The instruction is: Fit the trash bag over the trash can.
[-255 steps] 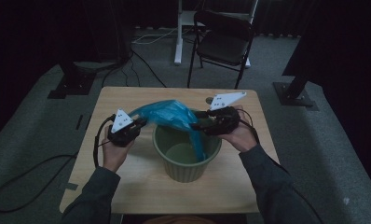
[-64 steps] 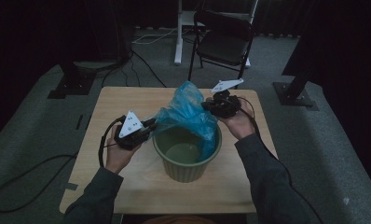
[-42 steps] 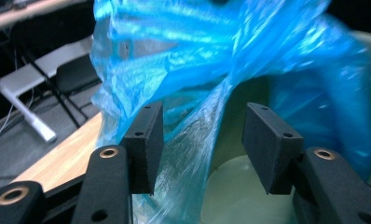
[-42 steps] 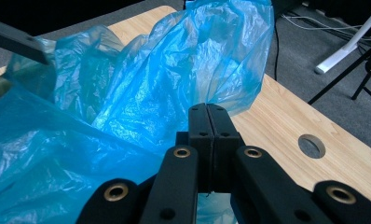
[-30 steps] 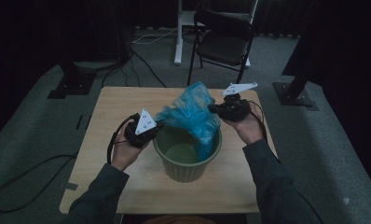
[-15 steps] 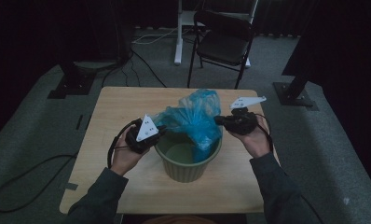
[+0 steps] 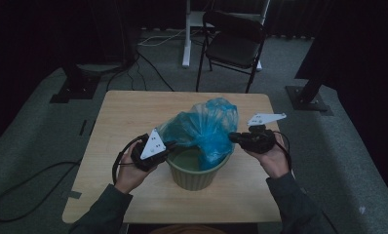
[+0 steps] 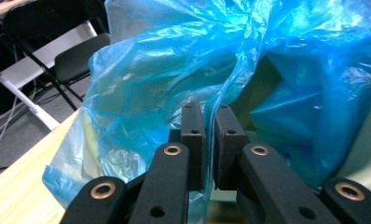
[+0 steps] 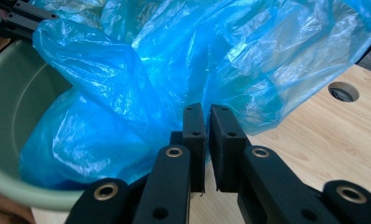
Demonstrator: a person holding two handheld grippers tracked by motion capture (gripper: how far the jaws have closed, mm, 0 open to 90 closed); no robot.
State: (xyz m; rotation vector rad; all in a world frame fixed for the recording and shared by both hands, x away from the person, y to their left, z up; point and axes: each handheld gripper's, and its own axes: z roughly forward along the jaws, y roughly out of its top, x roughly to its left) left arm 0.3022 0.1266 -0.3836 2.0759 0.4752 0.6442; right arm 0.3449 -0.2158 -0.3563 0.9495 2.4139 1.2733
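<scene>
Bag coming down onto the bin

My left gripper (image 7: 168,147) and right gripper (image 7: 235,138) each pinch the blue bag's (image 7: 204,124) film, jaws just easing apart. Compared with a second ago, both have spread and dropped beside the green bin (image 7: 194,176); beyond its rim the bag billows, one fold inside, ready for lining.

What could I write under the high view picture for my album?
Two hand-held grippers, left and right, pinch a blue plastic bag over a green bin.
</scene>
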